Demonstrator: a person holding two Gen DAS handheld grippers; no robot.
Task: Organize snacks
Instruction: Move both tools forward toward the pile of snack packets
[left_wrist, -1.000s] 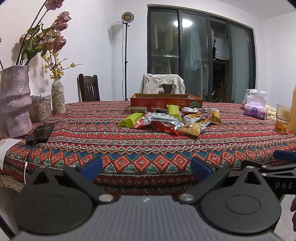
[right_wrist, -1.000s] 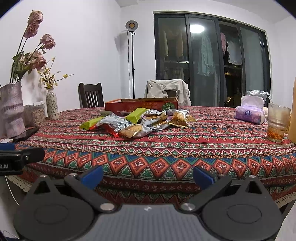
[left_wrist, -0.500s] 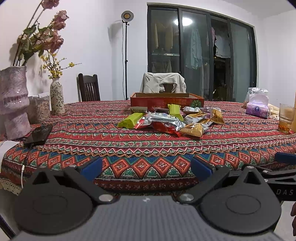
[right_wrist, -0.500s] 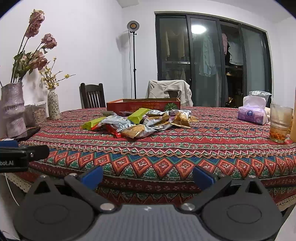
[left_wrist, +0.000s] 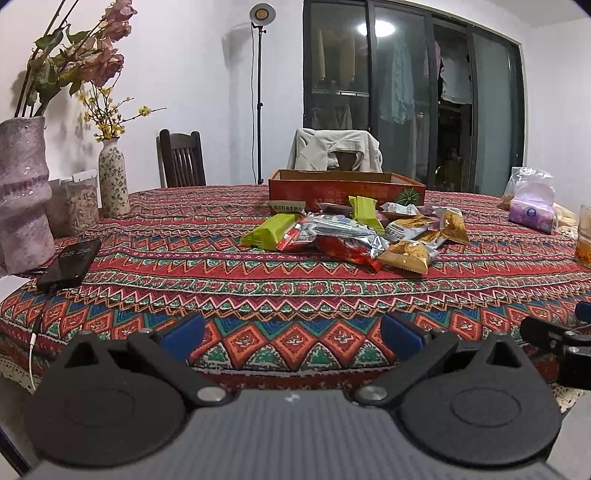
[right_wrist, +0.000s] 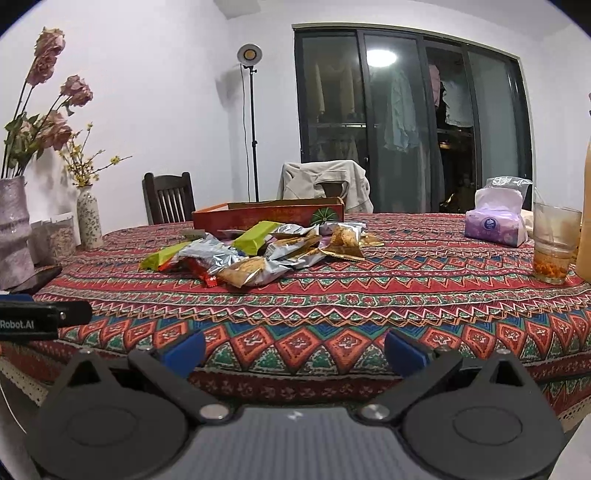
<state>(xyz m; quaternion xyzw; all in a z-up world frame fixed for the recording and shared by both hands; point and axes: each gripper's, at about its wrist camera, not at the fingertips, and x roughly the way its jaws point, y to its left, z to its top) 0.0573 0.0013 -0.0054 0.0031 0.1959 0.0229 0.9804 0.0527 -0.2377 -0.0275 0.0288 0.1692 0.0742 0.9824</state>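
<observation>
Foil snack packets: pile of green, silver, red and gold wrappers (left_wrist: 351, 236) (right_wrist: 255, 251) mid-table on the red patterned tablecloth (left_wrist: 258, 295), unmoved since the earlier frames.
Red cardboard tray: (left_wrist: 343, 188) just behind the pile, same place.
Left gripper: (left_wrist: 291, 334) blue-tipped fingers spread wide, empty, at the near table edge; view slightly closer than before.
Right gripper: (right_wrist: 293, 347) fingers likewise spread, empty, slightly advanced.
Black phone: (left_wrist: 70, 264) at left edge, unchanged.

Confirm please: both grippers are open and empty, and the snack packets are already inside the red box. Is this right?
Not quite. The snack packets lie piled on the tablecloth in front of the red box, as the left wrist view shows. Both grippers are indeed open and empty.
</observation>
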